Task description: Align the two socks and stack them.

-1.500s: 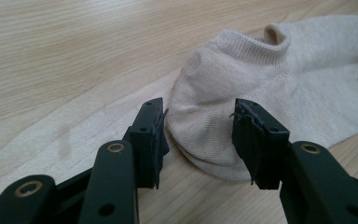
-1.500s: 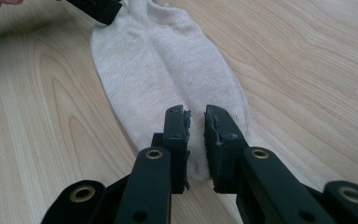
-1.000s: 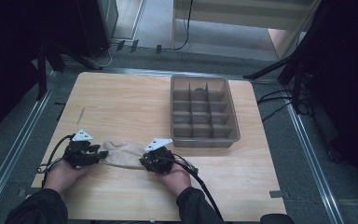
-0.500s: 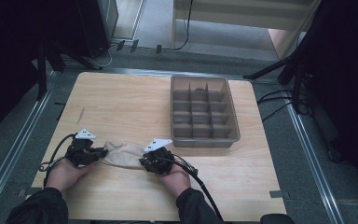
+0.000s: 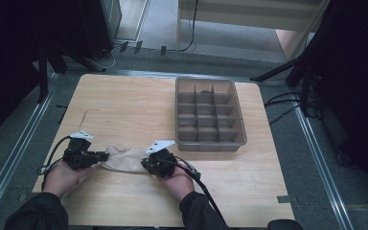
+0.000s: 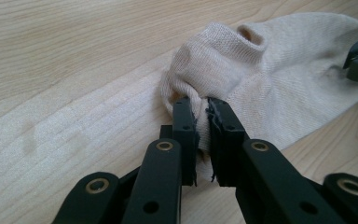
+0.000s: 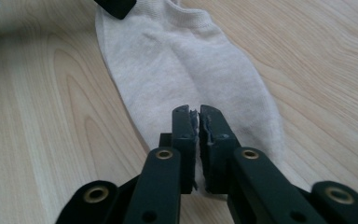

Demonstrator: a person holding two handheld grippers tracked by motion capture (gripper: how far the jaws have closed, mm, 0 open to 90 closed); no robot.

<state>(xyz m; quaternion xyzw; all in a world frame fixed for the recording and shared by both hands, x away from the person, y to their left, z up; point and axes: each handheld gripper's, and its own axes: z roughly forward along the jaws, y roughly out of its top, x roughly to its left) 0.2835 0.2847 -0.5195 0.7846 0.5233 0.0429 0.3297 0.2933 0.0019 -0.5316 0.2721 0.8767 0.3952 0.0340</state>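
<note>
Both jaw pairs had just been closed: the knitted beige sock [image 5: 124, 159] was pinched by left gripper [image 6: 204, 122] and right gripper [image 7: 196, 122].

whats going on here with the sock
A person is working a beige sock flat on the wooden table, one gripper in each hand. The left gripper has just closed its jaws on one end, the right gripper on the other. A grey divided tray sits beyond.

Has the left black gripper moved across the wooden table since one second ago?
Yes, slightly: the left black gripper came a little nearer the grey compartment tray, and its jaws have just closed on the beige sock.
</note>
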